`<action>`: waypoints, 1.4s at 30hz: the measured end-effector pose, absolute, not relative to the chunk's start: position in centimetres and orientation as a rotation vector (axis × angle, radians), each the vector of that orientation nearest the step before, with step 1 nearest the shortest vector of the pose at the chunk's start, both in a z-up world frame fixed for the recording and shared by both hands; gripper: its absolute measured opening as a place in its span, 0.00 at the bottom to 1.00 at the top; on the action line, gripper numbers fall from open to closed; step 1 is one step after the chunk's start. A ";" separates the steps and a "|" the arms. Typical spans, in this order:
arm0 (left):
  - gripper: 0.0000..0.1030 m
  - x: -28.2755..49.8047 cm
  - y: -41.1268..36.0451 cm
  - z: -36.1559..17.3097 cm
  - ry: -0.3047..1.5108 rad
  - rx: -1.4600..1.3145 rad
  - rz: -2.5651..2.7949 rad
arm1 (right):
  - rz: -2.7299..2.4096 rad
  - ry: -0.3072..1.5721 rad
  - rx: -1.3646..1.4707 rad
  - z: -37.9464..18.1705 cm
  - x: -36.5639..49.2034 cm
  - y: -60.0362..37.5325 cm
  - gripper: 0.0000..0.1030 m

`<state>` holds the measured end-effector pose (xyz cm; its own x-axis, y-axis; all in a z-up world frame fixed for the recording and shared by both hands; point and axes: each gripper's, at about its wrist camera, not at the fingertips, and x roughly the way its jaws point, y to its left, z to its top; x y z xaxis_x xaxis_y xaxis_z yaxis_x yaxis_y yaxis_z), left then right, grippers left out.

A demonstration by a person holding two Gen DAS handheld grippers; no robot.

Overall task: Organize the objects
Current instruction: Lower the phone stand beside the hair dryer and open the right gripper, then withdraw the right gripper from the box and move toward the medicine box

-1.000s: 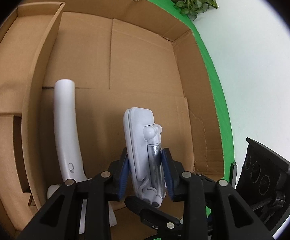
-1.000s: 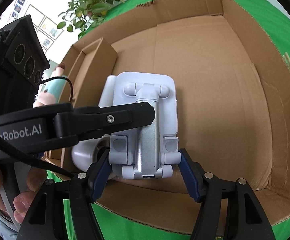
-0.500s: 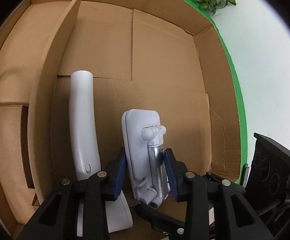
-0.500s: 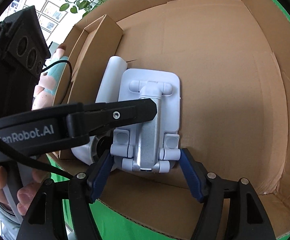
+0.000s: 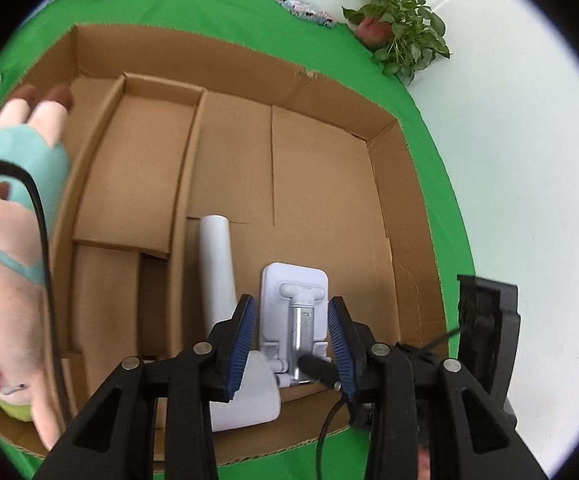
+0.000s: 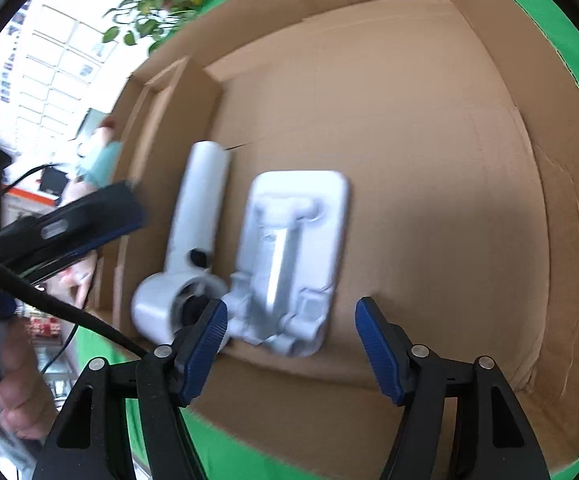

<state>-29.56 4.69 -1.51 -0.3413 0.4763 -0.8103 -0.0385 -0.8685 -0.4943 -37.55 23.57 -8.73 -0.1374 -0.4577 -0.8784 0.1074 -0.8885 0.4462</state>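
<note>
The white phone stand (image 5: 294, 312) is lying flat on the floor of the cardboard box (image 5: 417, 208), at about 6 o'clock in the left wrist view, folded with its metal arm facing up. Just beside it, at 9 o'clock of it, the white curved handle piece (image 5: 219, 276) is lying lengthwise. The left tool (image 5: 292, 344) is hovering above the stand with its jaws apart and nothing pressed between the pads. The right tool (image 6: 289, 344) is closing, its pads clear of the stand and gripping nothing. Judgement: the stand is likely light, rigid plastic with a smooth, slippery face and a hinged arm that may swing; taking hold across the 2 long edges of the plate looks safest. A plush toy (image 5: 5, 240) is resting at 9 o'clock outside the box, on the green table (image 5: 209, 12)
</note>
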 end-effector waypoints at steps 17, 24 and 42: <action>0.35 -26.5 -0.2 -2.7 -0.367 -1.544 2.504 | -2.161 -0.232 1.690 -9.0 -37.3 18.7 0.43; 0.35 -25.0 -1.1 -3.7 -0.357 -1.532 2.579 | -2.253 -0.175 1.646 -8.0 -36.1 18.8 0.51; 0.34 -23.0 -2.3 -1.0 -0.244 -1.550 2.715 | -2.378 -0.083 1.468 -4.3 -32.1 19.5 0.84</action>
